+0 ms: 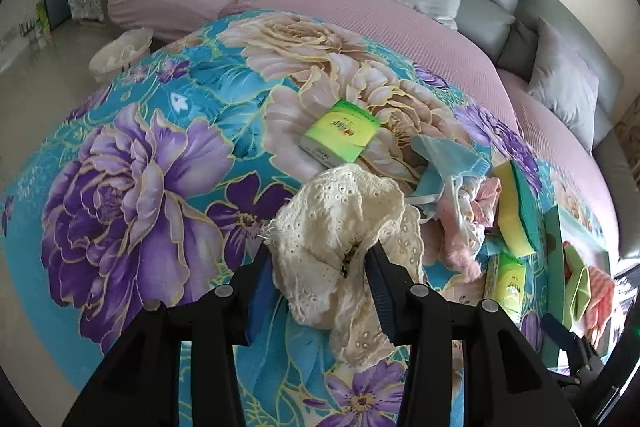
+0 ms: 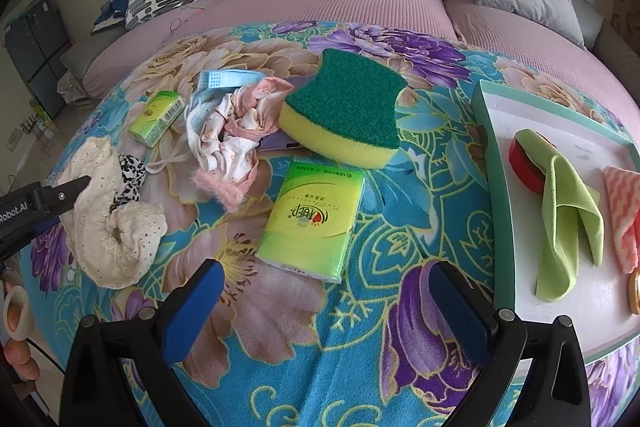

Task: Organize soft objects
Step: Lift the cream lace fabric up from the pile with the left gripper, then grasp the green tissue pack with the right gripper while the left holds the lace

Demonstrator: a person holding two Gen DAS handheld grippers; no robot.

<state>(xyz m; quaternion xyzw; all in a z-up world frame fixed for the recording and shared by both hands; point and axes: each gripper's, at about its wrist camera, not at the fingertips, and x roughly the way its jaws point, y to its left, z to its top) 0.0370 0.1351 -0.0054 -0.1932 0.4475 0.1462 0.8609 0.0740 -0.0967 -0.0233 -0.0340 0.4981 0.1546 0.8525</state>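
Left wrist view: left tool (image 1: 316, 263) w/ pads apart, cream lace cloth (image 1: 344, 227) bunched between them; pad contact hard to judge. Tray (image 1: 554, 259) cut off at right edge.

Right wrist view: right tool (image 2: 326, 291) wide apart, empty, above the floral tabletop (image 2: 320, 367), near tissue pack (image 2: 314, 219). Sponge (image 2: 348, 111) beyond; lace cloth at left, partly hidden by the left tool.

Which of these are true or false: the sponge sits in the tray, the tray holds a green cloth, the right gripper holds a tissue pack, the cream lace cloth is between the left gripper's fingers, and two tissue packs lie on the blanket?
1. The sponge sits in the tray. False: it lies on the floral blanket, left of the tray.
2. The tray holds a green cloth. True.
3. The right gripper holds a tissue pack. False: it is open and empty; the nearer tissue pack lies ahead of it.
4. The cream lace cloth is between the left gripper's fingers. True.
5. Two tissue packs lie on the blanket. True: the second is farther left.
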